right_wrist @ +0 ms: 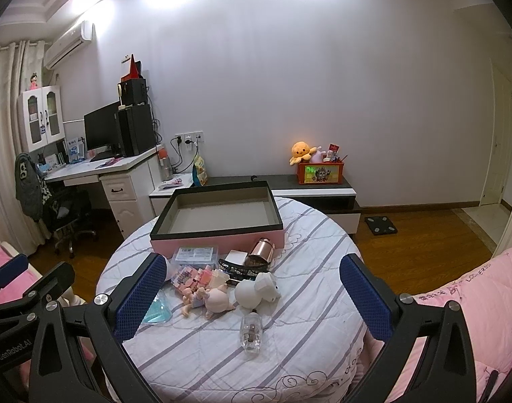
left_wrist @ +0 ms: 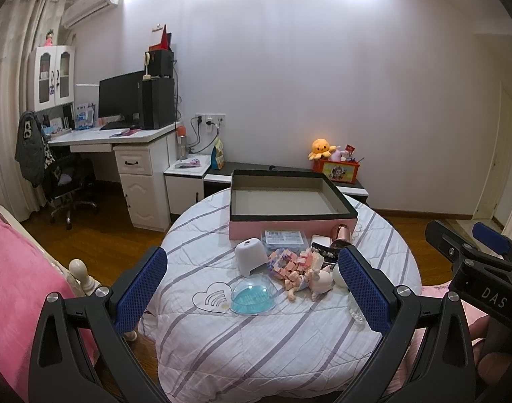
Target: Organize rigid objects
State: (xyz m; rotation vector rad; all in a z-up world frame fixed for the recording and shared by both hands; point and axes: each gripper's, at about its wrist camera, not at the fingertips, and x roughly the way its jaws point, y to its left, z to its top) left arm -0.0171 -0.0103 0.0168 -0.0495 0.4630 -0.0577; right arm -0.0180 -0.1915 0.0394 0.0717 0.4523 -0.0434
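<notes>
A: Left wrist view, item by item?
B: Left hand-held gripper (left_wrist: 252, 283): spread wide, nothing held, above the near edge of the round table (left_wrist: 222, 342) under a striped cover. Pink box (left_wrist: 289, 228), black rim, open and bare inside, at the far side. Just near of it: clear plastic case (left_wrist: 284, 237), copper canister (left_wrist: 341, 235), white dome gadget (left_wrist: 250, 257). Middle: pile of pastel blocks (left_wrist: 291, 263), pink doll (left_wrist: 318, 280). Nearer left: blue clear dome (left_wrist: 254, 295) beside a clear heart cutout (left_wrist: 210, 297). Right hand-held gripper (left_wrist: 484, 245) at far right edge.

A: Right wrist view?
B: Right hand-held gripper (right_wrist: 252, 283): likewise wide apart, empty. Same box (right_wrist: 219, 235) far; canister (right_wrist: 261, 252) lying against a black wire basket (right_wrist: 242, 267). White animal figure (right_wrist: 257, 290) touching the doll (right_wrist: 215, 299). Clear glass bottle (right_wrist: 250, 332) lying nearest, apart from the rest. Left hand-held gripper (right_wrist: 17, 288) at left edge.
</notes>
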